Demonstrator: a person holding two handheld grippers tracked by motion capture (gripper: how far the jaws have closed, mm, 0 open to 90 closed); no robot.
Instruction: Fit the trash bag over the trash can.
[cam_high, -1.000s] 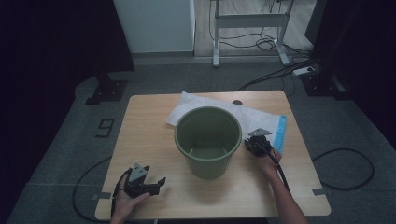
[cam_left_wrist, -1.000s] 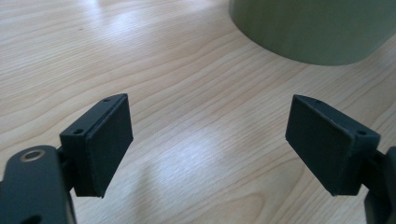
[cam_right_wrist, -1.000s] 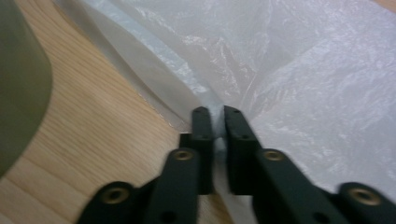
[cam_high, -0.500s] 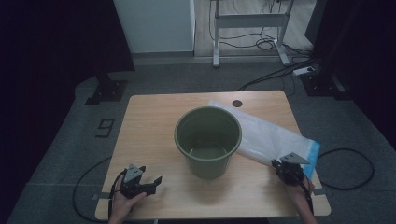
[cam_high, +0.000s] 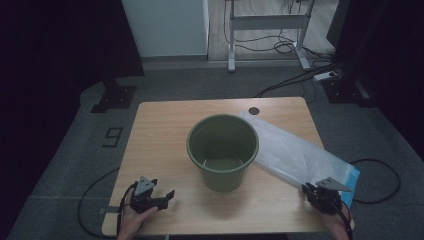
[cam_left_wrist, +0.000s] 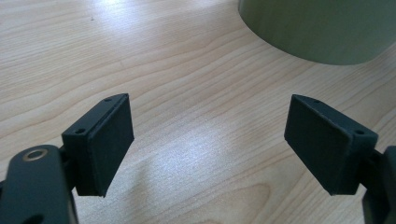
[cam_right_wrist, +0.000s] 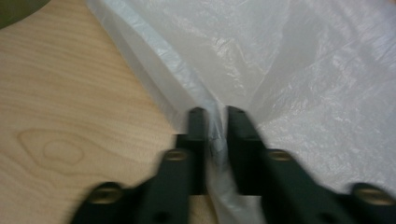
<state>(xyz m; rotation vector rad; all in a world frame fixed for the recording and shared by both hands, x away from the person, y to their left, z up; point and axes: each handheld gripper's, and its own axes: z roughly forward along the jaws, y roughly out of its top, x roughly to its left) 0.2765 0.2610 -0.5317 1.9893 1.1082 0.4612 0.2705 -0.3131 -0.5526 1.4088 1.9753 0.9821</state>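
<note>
Right gripper view: right gripper (cam_right_wrist: 215, 116) level, jaws opening, plastic bag (cam_right_wrist: 280, 70) between.

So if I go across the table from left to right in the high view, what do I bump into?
Left gripper → green bucket → clear plastic bag → right gripper, at the bag's near end.
</note>
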